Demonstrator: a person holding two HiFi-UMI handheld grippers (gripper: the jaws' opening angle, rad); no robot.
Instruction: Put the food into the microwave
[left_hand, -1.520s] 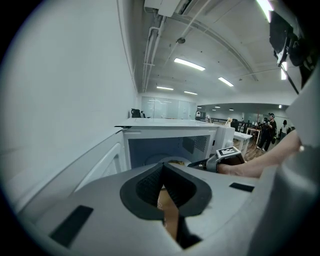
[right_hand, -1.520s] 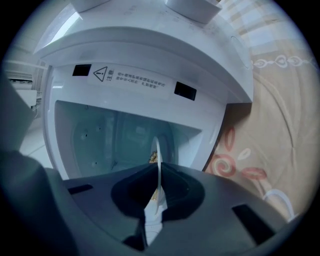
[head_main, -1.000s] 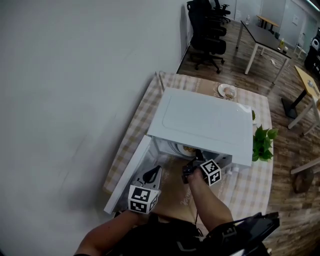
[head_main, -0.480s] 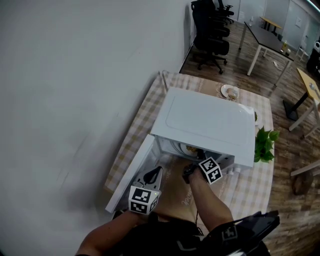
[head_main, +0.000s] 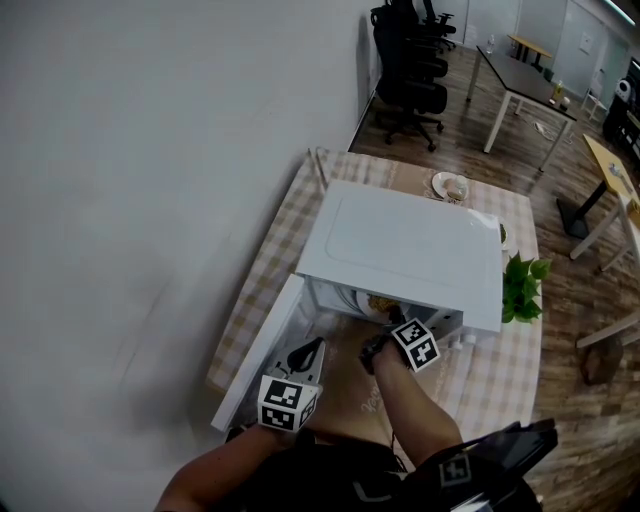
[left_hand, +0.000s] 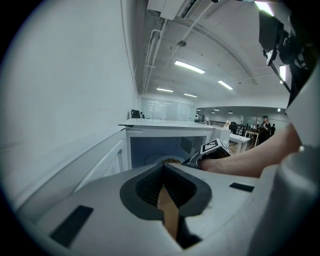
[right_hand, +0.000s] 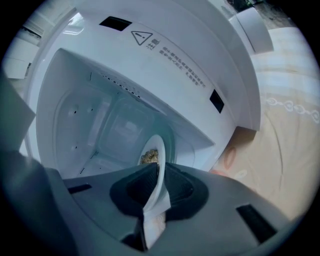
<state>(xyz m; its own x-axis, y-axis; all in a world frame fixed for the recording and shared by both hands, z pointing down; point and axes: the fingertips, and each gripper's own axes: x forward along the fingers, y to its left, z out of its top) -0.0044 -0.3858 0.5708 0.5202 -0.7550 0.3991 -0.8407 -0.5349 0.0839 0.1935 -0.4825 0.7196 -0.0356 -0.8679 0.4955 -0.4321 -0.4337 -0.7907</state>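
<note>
microwave (head_main: 400, 245): on checked tabletop (head_main: 500, 370), door (head_main: 262, 350) swung open to the left
plate (right_hand: 159, 150): inside microwave cavity, food (right_hand: 149, 157) on it
right hand-held gripper (right_hand: 154, 175): reaching into cavity, jaws narrow and just been opening, plate rim between them, pads look barely off it
left hand-held gripper (left_hand: 162, 184): in front of open door, jaws together, empty
plant (head_main: 520, 285): just right of microwave

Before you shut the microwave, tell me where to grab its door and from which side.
Take the door at its free end, away from the hinge, likely coming from the person's side: it stands swung open toward the person, an upright thin panel the jaws can straddle.
</note>
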